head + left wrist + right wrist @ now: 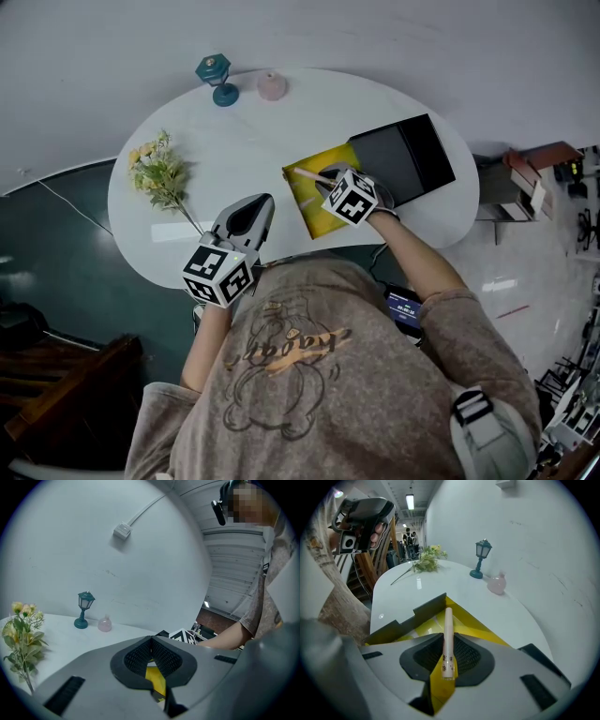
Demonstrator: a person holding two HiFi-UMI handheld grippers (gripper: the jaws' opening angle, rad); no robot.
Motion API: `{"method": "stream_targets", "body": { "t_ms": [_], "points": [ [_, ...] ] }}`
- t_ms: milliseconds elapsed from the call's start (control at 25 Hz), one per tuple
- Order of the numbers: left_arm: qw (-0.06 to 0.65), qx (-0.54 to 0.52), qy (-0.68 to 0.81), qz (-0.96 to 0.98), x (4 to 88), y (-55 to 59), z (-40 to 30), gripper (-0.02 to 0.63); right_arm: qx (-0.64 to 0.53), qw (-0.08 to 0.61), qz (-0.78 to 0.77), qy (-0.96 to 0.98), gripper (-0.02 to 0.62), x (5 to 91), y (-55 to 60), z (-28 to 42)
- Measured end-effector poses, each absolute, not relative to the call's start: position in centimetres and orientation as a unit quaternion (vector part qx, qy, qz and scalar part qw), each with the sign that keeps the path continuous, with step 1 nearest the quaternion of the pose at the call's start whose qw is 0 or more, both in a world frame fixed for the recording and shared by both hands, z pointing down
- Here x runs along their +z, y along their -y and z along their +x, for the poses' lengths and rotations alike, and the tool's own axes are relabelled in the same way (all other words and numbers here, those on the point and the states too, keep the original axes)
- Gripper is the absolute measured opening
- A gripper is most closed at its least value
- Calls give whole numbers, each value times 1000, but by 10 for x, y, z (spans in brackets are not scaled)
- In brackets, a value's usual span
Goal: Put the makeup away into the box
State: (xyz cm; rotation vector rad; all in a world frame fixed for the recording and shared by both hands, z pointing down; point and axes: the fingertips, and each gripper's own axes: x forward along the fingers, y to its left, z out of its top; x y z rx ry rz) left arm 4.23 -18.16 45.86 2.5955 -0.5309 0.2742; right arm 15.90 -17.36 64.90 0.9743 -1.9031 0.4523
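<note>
The right gripper (447, 637) is clamped on a slim pale tube (448, 634), its jaws pressed against the tube's lower half while the rest sticks out straight ahead past the tips. The gripper tilts steeply down over the open yellow box (317, 214), which sits on the white table (281, 131) near its front edge. The tube hangs over the box's yellow inside, pointing toward the box's far left corner; whether its tip touches the box cannot be told. The box's black lid (403, 155) lies opened flat on the table to the right, joined to the box. The left gripper (151, 641) is clenched with nothing between its jaws: the tips meet, and only a sliver of the yellow box shows through the gap behind them. It hovers at the table's front edge, left of the box and apart from it, pointing almost level across the table. A sprig of flowers (159, 169) lies on the table's left side, its stem running toward the left gripper. At the far edge stand a small teal lamp (217, 77) and, just to its right, a pink bottle (272, 86), both well apart from the box.
</note>
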Motion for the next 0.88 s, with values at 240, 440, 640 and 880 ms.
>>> {"method": "stream_targets", "body": {
  "t_ms": [240,440,640,880],
  "points": [
    [243,100,199,944,461,182,38,21,195,480,377,768,71,661,175,152],
    [241,100,199,944,461,182,37,21,205,485,373,764,71,669,175,152],
    [241,101,200,944,461,181,36,21,215,490,371,759,71,678,175,155],
    [241,103,201,944,461,181,35,21,235,474,374,762,72,680,180,155]
  ]
}}
